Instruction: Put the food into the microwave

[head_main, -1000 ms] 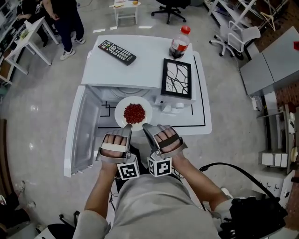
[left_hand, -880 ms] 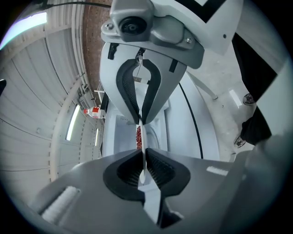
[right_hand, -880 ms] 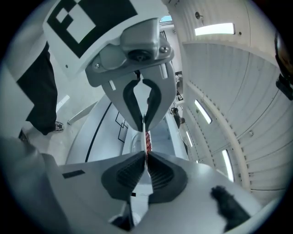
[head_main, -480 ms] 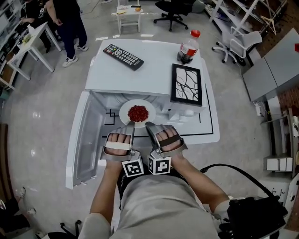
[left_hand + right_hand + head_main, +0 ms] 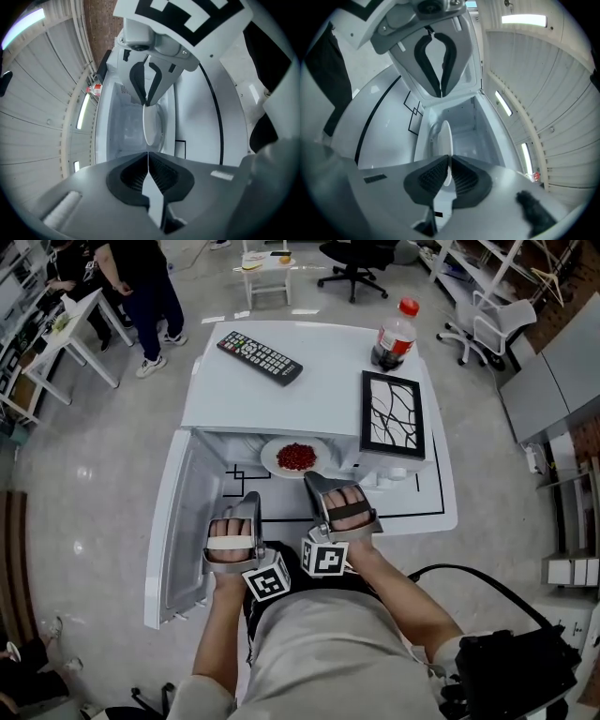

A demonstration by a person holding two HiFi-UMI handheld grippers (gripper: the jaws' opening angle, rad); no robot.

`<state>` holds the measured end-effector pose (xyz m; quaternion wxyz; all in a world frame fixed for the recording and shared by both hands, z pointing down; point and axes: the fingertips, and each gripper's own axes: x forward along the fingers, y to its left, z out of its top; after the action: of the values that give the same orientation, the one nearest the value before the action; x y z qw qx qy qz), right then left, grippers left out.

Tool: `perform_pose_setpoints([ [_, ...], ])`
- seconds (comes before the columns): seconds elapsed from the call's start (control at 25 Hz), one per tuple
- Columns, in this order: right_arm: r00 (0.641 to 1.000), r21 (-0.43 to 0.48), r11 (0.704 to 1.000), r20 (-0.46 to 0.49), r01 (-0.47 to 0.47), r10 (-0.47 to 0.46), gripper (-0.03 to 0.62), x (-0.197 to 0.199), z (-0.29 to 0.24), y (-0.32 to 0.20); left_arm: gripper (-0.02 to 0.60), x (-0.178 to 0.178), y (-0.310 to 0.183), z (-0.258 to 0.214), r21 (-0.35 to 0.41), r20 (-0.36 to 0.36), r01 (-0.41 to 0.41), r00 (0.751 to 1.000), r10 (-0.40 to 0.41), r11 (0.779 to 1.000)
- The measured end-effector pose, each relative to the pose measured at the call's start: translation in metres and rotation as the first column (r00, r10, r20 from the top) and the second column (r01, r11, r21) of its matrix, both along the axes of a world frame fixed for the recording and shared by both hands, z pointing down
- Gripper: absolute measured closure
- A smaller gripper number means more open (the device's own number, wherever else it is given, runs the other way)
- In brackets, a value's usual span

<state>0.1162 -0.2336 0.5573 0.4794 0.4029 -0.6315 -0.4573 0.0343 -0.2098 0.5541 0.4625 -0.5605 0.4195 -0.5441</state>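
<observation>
The white plate [image 5: 272, 457] of red food [image 5: 296, 456] sits at the mouth of the open white microwave [image 5: 281, 390]. My right gripper [image 5: 313, 481] is shut on the plate's near rim. In the right gripper view the edge-on plate [image 5: 444, 138] runs in between that gripper's [image 5: 449, 161] pads, which have closed a little tighter on it. My left gripper [image 5: 251, 498] is lower left, apart from the plate, with nothing in it. Its [image 5: 148, 154] jaws meet just short of the plate [image 5: 151, 124].
The microwave door [image 5: 178, 521] hangs wide open on the left. A black remote [image 5: 260, 357], a cola bottle [image 5: 394, 337] and a framed black-and-white picture [image 5: 392, 414] lie on the white top. The white table [image 5: 427, 507] has black lines. A person [image 5: 141, 277] and chairs are behind.
The plate has gone forward to the microwave's mouth with my right gripper still on it. My left gripper has come off the rim and now sits to the left of it.
</observation>
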Motion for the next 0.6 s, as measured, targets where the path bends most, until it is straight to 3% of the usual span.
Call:
perform_pose_setpoints([
  [0.36,0.999,0.01,0.999,0.005,-0.043,0.043,0.568,-0.012,-0.003,-0.029,0.574,-0.007,0.012,0.019,-0.113,-0.183,0.047,0.981,-0.067,0.993],
  [0.6,0.998,0.003,0.999,-0.02,-0.053,0.053,0.568,-0.024,0.004,-0.056,0.574,-0.005,0.023,0.036,-0.175,-0.248,0.048,0.964,-0.092,0.983],
])
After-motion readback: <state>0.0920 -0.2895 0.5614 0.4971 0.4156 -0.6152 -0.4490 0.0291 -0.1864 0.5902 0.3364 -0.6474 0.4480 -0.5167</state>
